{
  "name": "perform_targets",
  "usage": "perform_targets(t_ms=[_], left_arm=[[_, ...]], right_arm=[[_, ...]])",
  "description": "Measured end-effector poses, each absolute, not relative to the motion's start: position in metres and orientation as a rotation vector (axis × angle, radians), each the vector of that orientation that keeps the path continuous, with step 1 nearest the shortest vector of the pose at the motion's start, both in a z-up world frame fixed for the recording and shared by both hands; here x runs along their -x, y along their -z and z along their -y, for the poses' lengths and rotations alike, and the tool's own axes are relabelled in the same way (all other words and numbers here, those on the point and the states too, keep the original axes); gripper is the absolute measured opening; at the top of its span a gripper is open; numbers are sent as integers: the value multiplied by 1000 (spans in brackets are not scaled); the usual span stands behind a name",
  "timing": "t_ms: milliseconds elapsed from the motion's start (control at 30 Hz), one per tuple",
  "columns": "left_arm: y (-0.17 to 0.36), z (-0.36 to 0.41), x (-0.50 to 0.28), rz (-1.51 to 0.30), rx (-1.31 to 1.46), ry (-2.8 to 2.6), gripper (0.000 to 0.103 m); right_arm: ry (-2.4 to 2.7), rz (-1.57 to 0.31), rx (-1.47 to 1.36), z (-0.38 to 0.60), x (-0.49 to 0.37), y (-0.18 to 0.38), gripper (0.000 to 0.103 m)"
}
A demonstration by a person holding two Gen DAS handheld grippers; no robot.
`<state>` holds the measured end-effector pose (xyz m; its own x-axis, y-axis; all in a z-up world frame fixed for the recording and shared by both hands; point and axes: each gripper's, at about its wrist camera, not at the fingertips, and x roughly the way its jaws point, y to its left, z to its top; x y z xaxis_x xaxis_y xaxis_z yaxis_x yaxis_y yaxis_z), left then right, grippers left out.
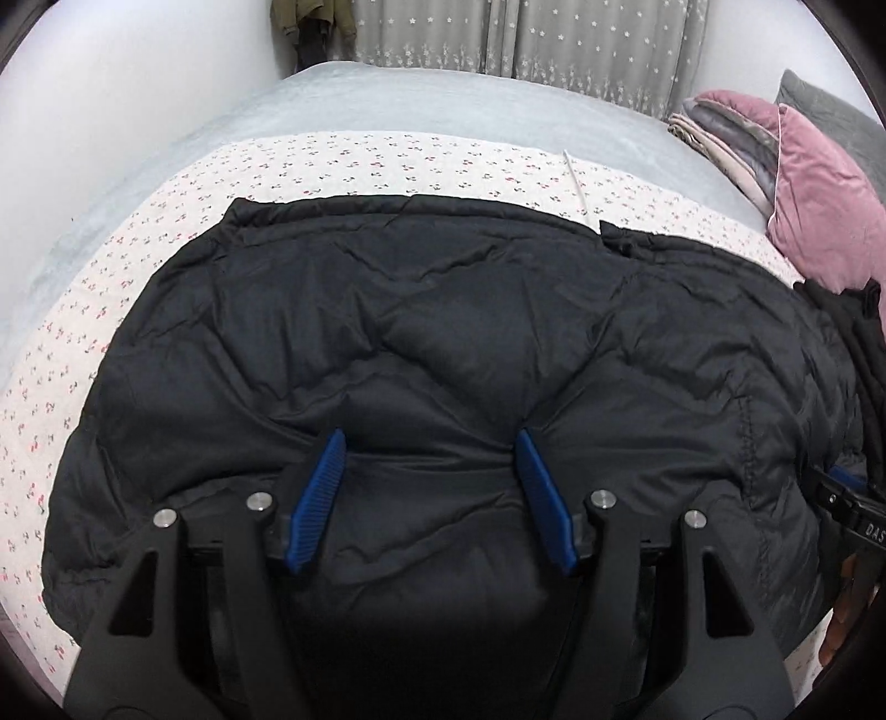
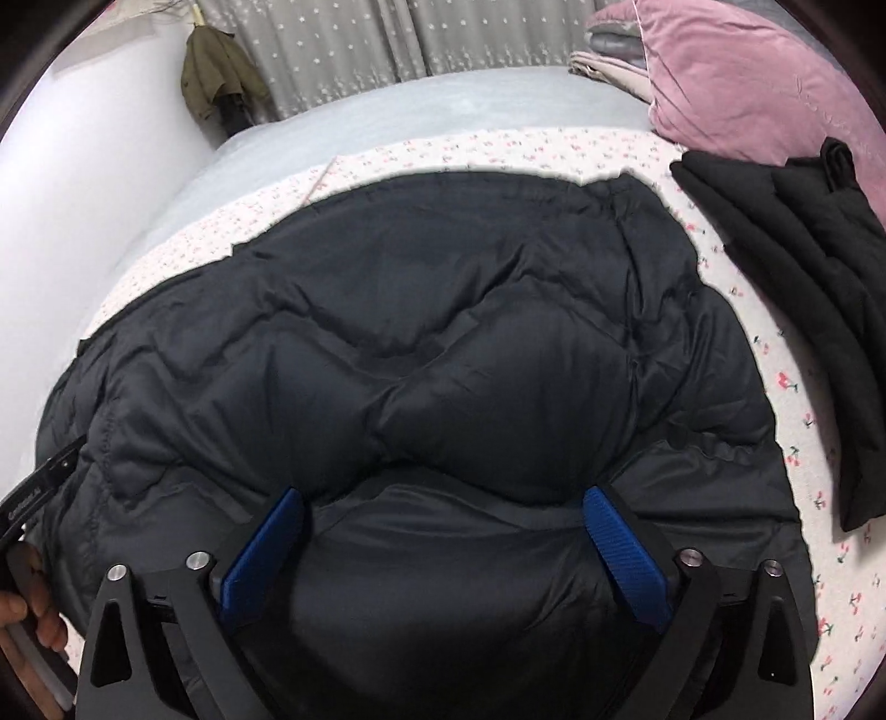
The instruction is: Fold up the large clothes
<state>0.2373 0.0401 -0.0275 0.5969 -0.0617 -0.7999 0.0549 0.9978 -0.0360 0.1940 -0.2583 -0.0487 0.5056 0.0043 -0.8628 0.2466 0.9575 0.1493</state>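
Observation:
A large black puffer jacket (image 1: 443, 332) lies spread on the cherry-print sheet (image 1: 138, 266) of the bed; it also fills the right wrist view (image 2: 443, 343). My left gripper (image 1: 432, 448) is open, its blue pads (image 1: 318, 498) pressed down into the jacket's near part with padded fabric bulging between them. My right gripper (image 2: 443, 498) is open the same way, its blue pads (image 2: 626, 554) set wide on the jacket's near edge. The right gripper shows at the right edge of the left wrist view (image 1: 853, 509), and the left gripper at the left edge of the right wrist view (image 2: 39, 487).
A folded black garment (image 2: 803, 288) lies right of the jacket beside a pink pillow (image 2: 736, 72). Folded blankets (image 1: 725, 133) are stacked behind it. A grey blanket (image 1: 443, 105) covers the far bed. Curtains (image 1: 526, 44) and an olive coat (image 2: 219, 72) hang at the back wall.

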Motion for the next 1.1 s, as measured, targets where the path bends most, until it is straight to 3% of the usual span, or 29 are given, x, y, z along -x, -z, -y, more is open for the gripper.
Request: perform_targets(t_ms=[367, 700, 900, 1100], left_arm=[[11, -34, -228, -914, 24, 103, 65], [-16, 46, -224, -863, -107, 297, 65], [26, 59, -270, -1002, -89, 196, 66], [11, 61, -278, -1023, -67, 216, 66]], right_arm=[[150, -1078, -230, 254, -207, 56, 103], [118, -858, -369, 263, -178, 8, 103], [108, -999, -377, 281, -207, 38, 103], [127, -1060, -300, 269, -219, 45, 103]])
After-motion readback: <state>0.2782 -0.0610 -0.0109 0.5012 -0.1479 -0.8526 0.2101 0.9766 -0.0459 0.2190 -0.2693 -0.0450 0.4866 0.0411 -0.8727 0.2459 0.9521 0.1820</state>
